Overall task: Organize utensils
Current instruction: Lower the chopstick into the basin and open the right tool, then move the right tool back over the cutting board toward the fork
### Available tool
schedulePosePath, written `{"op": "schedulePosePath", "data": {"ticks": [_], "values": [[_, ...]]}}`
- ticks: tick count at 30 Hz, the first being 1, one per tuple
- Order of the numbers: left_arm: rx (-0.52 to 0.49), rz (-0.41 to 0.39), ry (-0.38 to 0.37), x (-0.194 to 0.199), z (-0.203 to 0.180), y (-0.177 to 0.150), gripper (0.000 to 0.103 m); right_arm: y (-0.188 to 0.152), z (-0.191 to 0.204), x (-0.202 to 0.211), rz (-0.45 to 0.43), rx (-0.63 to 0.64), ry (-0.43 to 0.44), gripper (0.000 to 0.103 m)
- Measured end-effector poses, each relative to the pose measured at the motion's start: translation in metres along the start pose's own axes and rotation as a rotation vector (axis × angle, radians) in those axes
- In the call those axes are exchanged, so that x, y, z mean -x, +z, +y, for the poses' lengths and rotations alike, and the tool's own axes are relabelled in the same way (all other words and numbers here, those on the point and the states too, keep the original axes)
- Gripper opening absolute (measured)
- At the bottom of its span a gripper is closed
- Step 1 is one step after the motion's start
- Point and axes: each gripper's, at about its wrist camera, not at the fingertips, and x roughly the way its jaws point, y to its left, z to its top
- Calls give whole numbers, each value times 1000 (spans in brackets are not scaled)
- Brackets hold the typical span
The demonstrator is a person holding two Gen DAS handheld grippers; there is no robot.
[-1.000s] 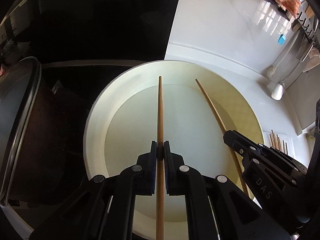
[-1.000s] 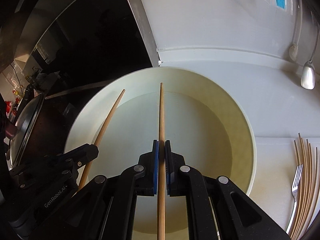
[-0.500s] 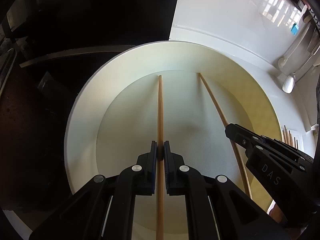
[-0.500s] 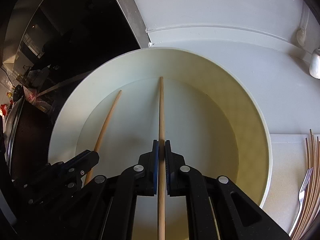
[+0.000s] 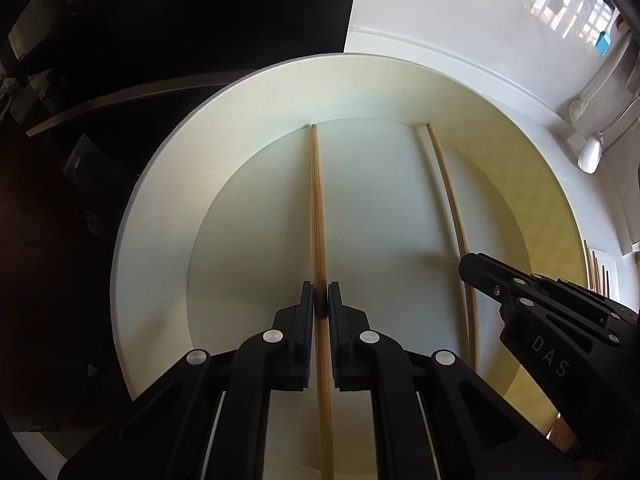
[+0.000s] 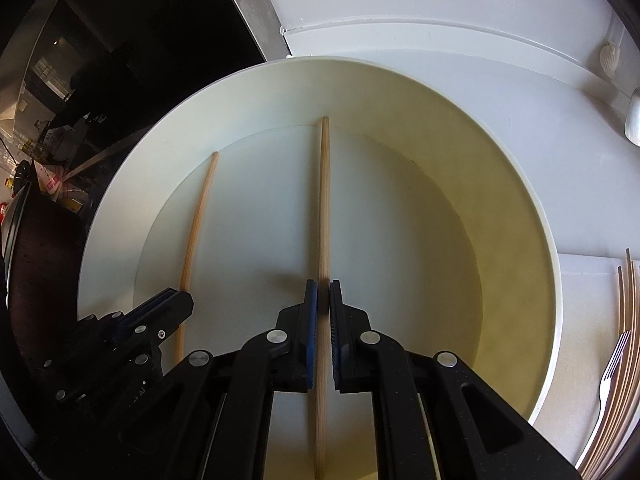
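Observation:
My left gripper [image 5: 321, 304] is shut on a wooden chopstick [image 5: 318, 208] whose far tip reaches the bottom of a round cream tub [image 5: 160, 184]. My right gripper [image 6: 323, 300] is shut on a second wooden chopstick [image 6: 323, 200], its tip also at the far edge of the tub's floor [image 6: 520, 184]. Each view shows the other gripper beside it with its chopstick: the right one [image 5: 472, 268] with its stick [image 5: 448, 196], the left one [image 6: 176, 300] with its stick [image 6: 198, 216]. Both sticks lie roughly parallel inside the tub.
More chopsticks [image 6: 624, 344] and a fork [image 6: 608, 376] lie on the white counter to the right of the tub. A spoon [image 5: 591, 153] hangs or lies at the far right. A dark cooktop area [image 5: 80, 160] lies to the left.
Both grippers have moved down and forward into the tub with their chopsticks. The tub now fills both views and the stick tips have reached its floor.

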Motion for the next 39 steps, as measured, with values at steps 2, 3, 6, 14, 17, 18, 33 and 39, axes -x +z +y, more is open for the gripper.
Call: {"op": "schedulePosePath", "data": {"ticks": [2, 3, 6, 14, 17, 18, 33, 39], "values": [[2, 2, -1, -1, 1, -1, 10, 0, 0, -1, -1, 2, -4, 6], [1, 2, -1, -1, 2, -1, 10, 0, -1, -1, -1, 4, -8, 6], [7, 5, -10, 0, 3, -2, 20, 2, 1, -1, -12, 12, -15, 6], [5, -13, -13, 14, 6, -4, 47, -1, 5, 24, -92, 45, -42, 21], [0, -37, 8, 24, 6, -5, 61, -2, 3, 36, -123, 48, -49, 23], [-2, -49, 10, 29, 6, -5, 61, -3, 1, 41, -138, 49, -54, 26], [9, -189, 28, 97, 23, -6, 82, -36, -19, 111, -285, -12, -36, 47], [-30, -226, 19, 115, 8, -20, 92, -72, -35, 132, -311, -80, -57, 53]]}}
